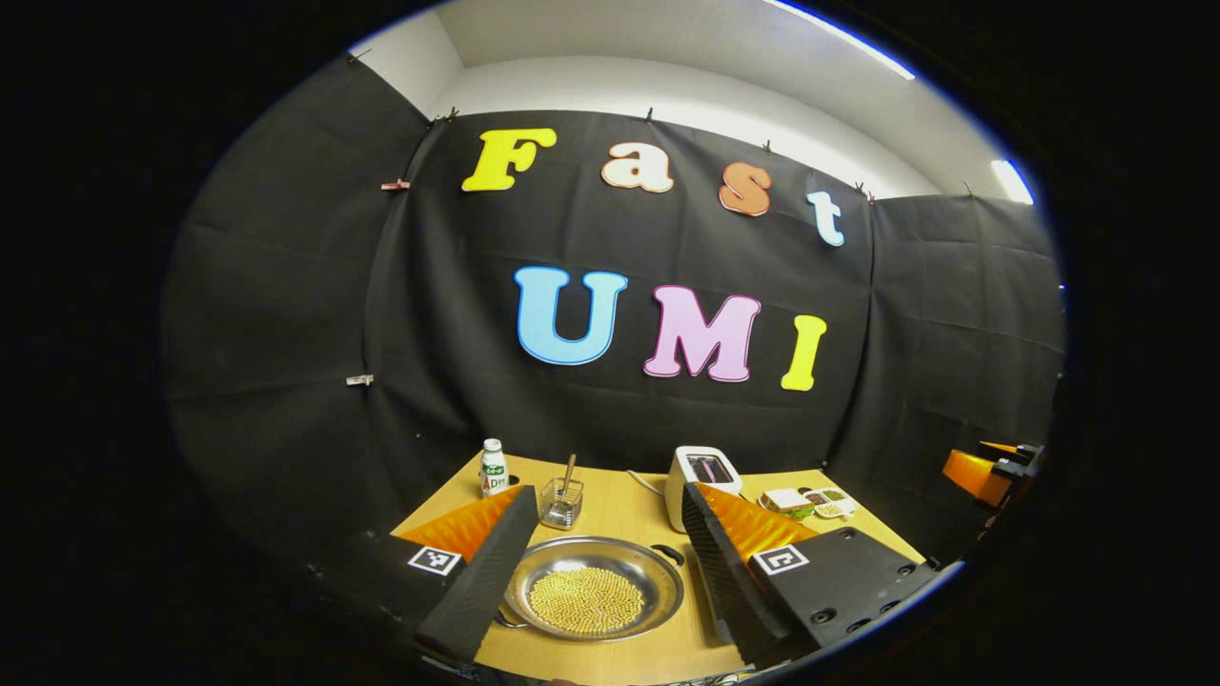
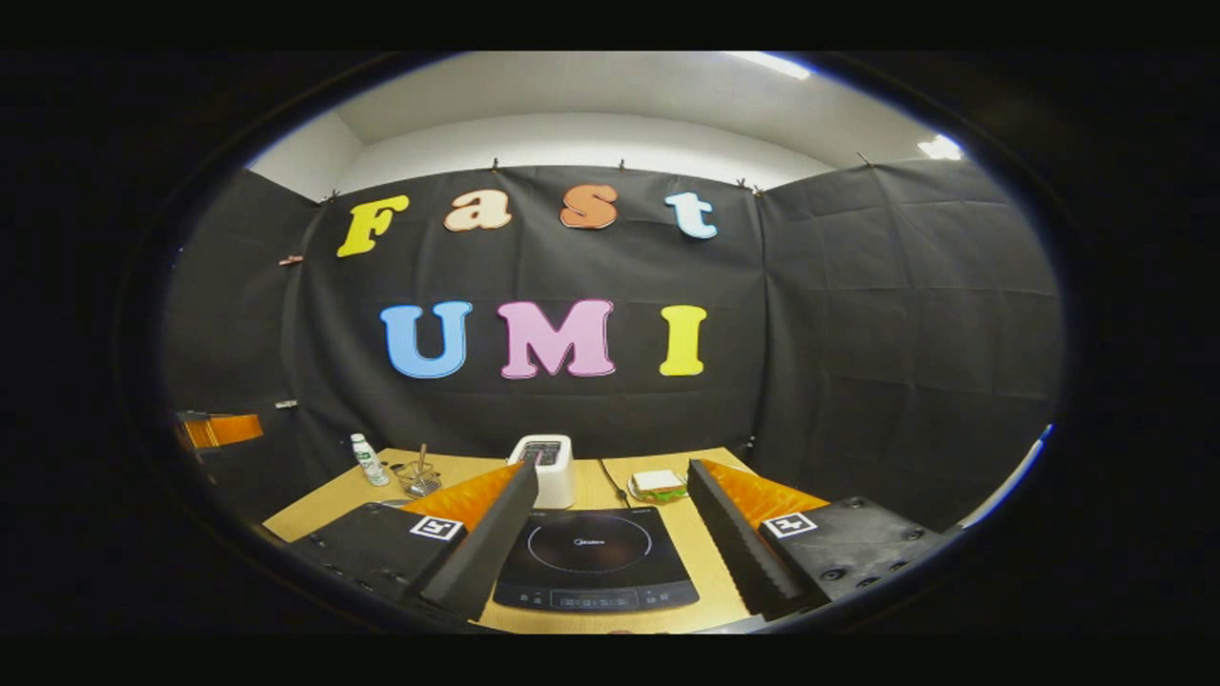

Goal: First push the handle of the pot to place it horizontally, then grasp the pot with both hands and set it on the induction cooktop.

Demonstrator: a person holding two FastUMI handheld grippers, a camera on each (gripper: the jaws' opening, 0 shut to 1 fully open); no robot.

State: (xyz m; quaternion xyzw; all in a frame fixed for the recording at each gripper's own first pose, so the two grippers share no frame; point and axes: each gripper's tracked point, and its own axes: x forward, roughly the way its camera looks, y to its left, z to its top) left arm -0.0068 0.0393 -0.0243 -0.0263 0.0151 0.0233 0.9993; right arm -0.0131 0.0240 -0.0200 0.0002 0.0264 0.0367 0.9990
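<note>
A shallow steel pot (image 1: 591, 586) with a heap of small yellow beads in it sits on the wooden table (image 1: 620, 514), low in the left gripper view. Its two small loop handles lie on a diagonal, one at the far right (image 1: 670, 553) and one at the near left (image 1: 508, 621). My left gripper (image 1: 605, 491) hangs open above it, a finger on each side of the pot. In the right gripper view a black induction cooktop (image 2: 591, 557) lies flat on the table, and my right gripper (image 2: 612, 472) stands open over it, holding nothing.
Along the back of the table stand a small white bottle (image 1: 493, 469), a glass cup with a spoon (image 1: 562, 503), a white toaster (image 1: 703, 472) and a tray of food (image 1: 805, 502). A sandwich (image 2: 658, 484) lies behind the cooktop. The black cloth wall closes the back.
</note>
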